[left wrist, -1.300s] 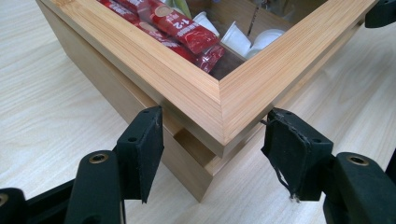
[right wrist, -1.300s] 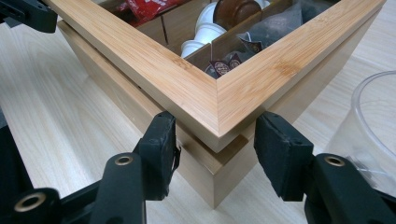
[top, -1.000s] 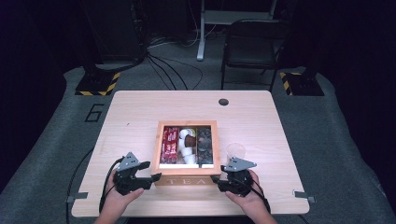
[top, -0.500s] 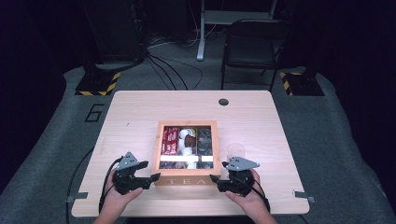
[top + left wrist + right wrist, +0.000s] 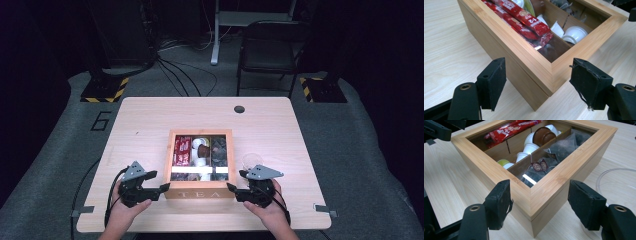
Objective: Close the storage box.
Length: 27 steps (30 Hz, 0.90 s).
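The box [image 5: 201, 165], a wooden tea box with a glass lid, sits near the middle of the table's [image 5: 150, 120] near edge, its front face lettered toward the person. Through the lid the high view shows only blurred colour; a white glare strip hides part of the front row. The gripper views show more: red sachets [image 5: 524, 17] in one compartment, white capsules [image 5: 530, 143] and a brown one [image 5: 544, 135] in the middle, dark tea bags [image 5: 559, 150] in the third. The box's far corners are cut off in the left gripper view. A clear cup [image 5: 251, 160] stands just beside the box's right side, faint from above and cropped to an arc of rim in the right gripper view. The left gripper [image 5: 161, 188] points at the box's near left corner, the right gripper [image 5: 232, 187] at its near right corner; each pair of jaws stands spread with a corner between the pads, not touching. Both pairs have just been opening, then eased slightly back. Against the earlier frame, the box, the cup and both hands sit where they were.
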Available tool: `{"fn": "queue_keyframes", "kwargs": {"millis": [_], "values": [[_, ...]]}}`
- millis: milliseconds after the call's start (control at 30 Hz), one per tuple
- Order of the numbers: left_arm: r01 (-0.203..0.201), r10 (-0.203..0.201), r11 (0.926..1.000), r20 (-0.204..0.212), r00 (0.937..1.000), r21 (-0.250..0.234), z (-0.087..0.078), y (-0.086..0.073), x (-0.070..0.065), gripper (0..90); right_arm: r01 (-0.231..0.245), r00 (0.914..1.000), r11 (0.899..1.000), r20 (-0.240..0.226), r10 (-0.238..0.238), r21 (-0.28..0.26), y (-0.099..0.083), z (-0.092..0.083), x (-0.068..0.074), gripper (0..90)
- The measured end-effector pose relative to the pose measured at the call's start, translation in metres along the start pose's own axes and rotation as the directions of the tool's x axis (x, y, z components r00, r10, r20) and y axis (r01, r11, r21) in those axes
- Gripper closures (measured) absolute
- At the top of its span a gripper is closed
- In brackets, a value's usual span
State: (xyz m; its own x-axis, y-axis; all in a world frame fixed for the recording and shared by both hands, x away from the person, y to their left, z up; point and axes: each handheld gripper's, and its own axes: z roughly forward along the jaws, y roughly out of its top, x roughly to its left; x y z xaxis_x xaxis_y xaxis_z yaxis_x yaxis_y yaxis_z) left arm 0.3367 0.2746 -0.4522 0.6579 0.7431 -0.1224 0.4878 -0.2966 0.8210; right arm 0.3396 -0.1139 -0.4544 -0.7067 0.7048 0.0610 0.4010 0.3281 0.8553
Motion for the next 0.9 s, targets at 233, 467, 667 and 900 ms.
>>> {"fn": "queue_keyframes", "kwargs": {"millis": [233,467,667,900], "values": [[0.031,-0.032,0.9991,-0.029,0.9991,-0.028,-0.006,0.0,0.006,29.2,-0.016,0.9996,0.999,0.022,0.017,-0.034,0.002,-0.007,-0.007,34.9],[0.05,-0.052,0.9981,-0.046,0.9976,-0.035,-0.011,-0.001,0.014,29.2,-0.031,0.9982,0.998,0.049,0.033,-0.05,0.001,-0.013,-0.017,34.9],[0.073,-0.076,0.9962,-0.068,0.9948,-0.047,-0.012,-0.004,0.022,29.6,-0.053,0.9951,0.997,0.08,0.058,-0.064,-0.001,-0.017,-0.024,35.5],[0.107,-0.111,0.9932,-0.086,0.9902,-0.045,-0.013,-0.009,0.033,30.2,-0.053,0.9923,0.996,0.108,0.061,-0.075,-0.003,-0.02,-0.028,36.7]]}}
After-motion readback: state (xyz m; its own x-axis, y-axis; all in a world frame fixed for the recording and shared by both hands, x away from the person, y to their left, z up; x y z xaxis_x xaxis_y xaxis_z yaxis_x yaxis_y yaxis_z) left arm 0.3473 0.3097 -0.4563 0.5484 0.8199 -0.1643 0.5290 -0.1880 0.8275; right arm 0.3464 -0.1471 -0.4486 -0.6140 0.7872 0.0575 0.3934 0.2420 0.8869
